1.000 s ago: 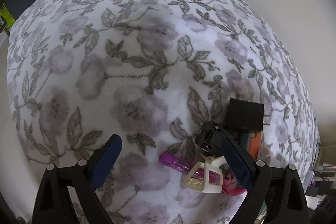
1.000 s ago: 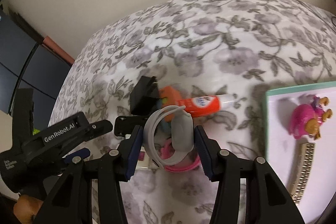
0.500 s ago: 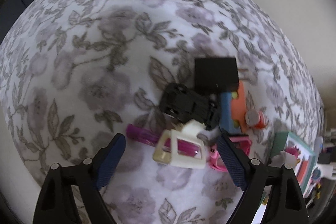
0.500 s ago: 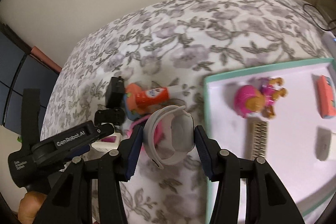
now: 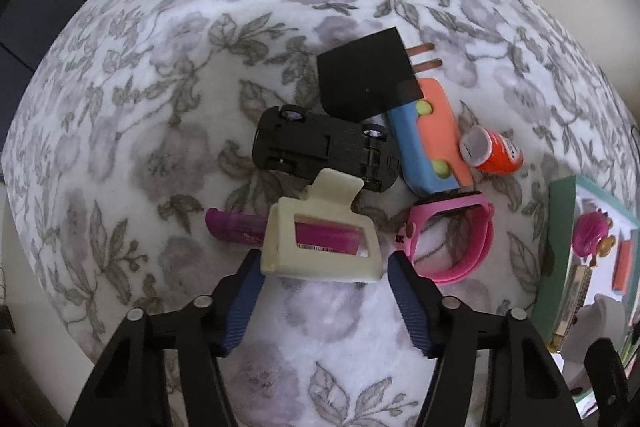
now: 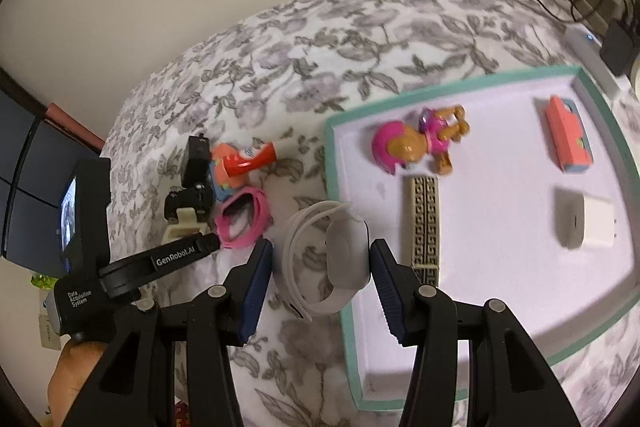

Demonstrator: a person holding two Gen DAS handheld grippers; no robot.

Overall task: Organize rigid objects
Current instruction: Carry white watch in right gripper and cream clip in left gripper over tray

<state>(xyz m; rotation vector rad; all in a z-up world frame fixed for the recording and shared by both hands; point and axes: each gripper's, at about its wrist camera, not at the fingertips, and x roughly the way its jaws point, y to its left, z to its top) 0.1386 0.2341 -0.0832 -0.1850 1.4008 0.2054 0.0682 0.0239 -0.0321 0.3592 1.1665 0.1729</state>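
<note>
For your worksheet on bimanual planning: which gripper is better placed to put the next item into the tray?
The right gripper: its fingers bracket the white watch at the teal tray's edge; the left gripper only straddles the cream clip.

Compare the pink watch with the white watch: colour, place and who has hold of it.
The pink watch is bright pink; the white watch is pale grey-white. The pink watch lies on the floral cloth in the pile beside the cream clip; the white watch sits between the right gripper's fingers, at the edge of the tray. No gripper touches the pink one. Both are closed-loop wrist bands and neither is in the tray yet.
</note>
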